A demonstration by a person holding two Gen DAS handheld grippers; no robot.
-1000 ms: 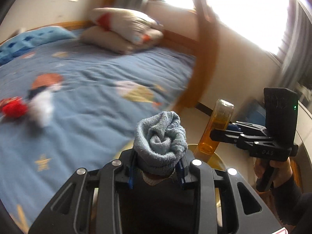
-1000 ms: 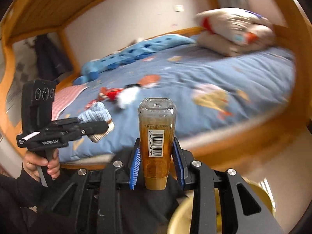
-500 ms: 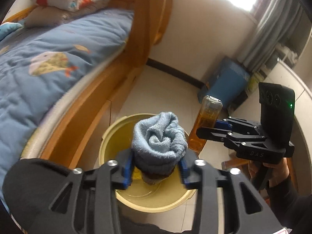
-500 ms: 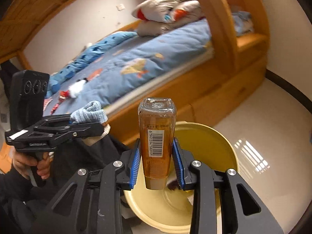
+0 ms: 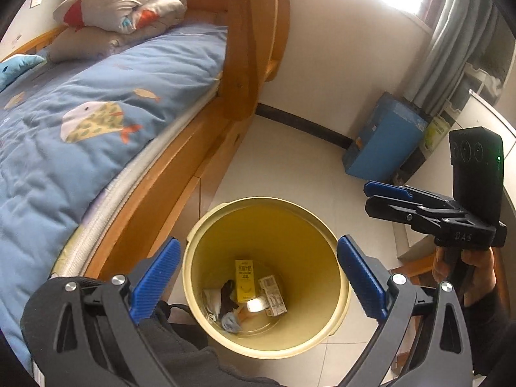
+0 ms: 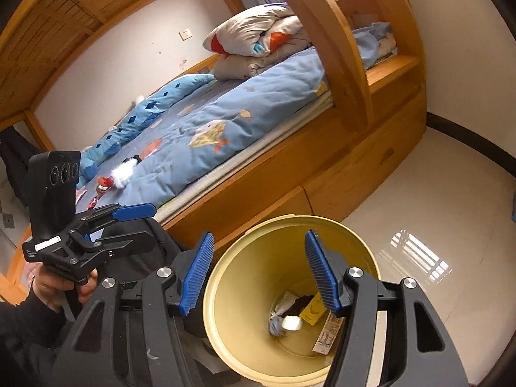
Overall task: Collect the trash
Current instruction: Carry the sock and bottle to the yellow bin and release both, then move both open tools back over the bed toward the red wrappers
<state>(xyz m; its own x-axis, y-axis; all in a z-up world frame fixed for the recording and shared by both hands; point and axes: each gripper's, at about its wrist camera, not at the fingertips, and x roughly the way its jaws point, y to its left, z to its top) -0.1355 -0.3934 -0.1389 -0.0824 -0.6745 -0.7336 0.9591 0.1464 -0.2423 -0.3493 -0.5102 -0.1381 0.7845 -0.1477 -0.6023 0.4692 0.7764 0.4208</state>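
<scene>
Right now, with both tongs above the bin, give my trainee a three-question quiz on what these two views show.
1. True or false: the left tongs are shut on a rolled sock.
2. Multiple choice: the yellow bin stands on A) the bed, B) the floor beside the bed frame, C) a chair.
3. Fill in: on the blue quilt, near the far end of the bed, lies a red and white ____.

Key
1. False. Both the left and the right tongs are open and hold nothing; a blue-grey sock lies at the bottom of the bin.
2. B.
3. Toy, possibly plush; too small to identify further.
</scene>
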